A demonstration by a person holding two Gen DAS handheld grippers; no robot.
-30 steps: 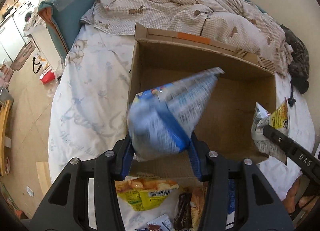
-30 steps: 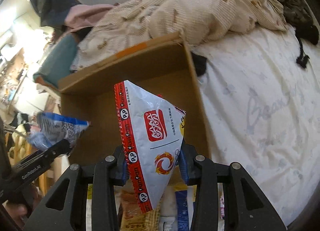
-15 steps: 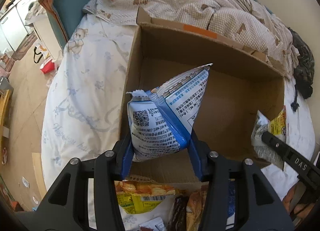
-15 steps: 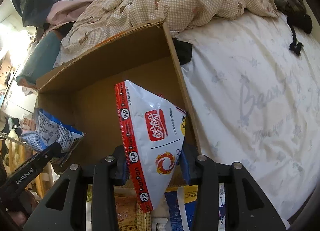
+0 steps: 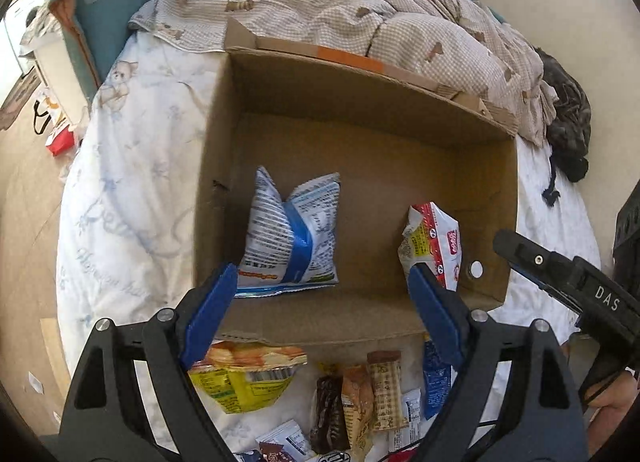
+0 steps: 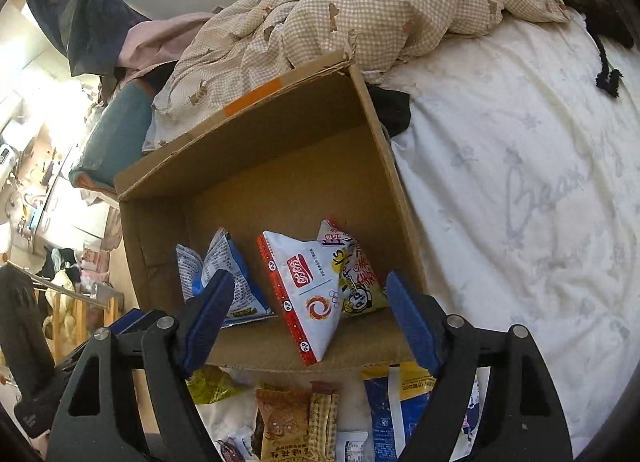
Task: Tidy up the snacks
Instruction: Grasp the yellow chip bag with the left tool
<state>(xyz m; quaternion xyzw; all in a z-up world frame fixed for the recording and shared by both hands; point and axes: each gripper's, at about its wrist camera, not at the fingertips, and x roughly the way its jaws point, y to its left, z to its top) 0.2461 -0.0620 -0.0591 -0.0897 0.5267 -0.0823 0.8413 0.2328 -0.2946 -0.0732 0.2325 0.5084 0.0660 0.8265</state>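
Observation:
An open cardboard box (image 5: 360,110) sits on the bed. A blue and white snack bag (image 5: 292,238) lies inside it at the near left, also in the right wrist view (image 6: 224,278). A red and white snack bag (image 5: 434,244) lies at the near right, also in the right wrist view (image 6: 312,286). My left gripper (image 5: 324,294) is open and empty above the box's near wall. My right gripper (image 6: 308,302) is open and empty above the same wall; one of its fingers (image 5: 560,274) shows at the right of the left wrist view.
Several loose snacks lie on the sheet in front of the box: a yellow bag (image 5: 244,378), small brown bars (image 5: 360,398) and a blue packet (image 6: 400,410). A checked quilt (image 5: 360,10) is heaped behind the box. The bed's left edge drops to the floor (image 5: 24,182).
Both grippers have opened and let go of their bags. The blue bag and the red and white bag have dropped into the box, and both grippers have moved closer to it.

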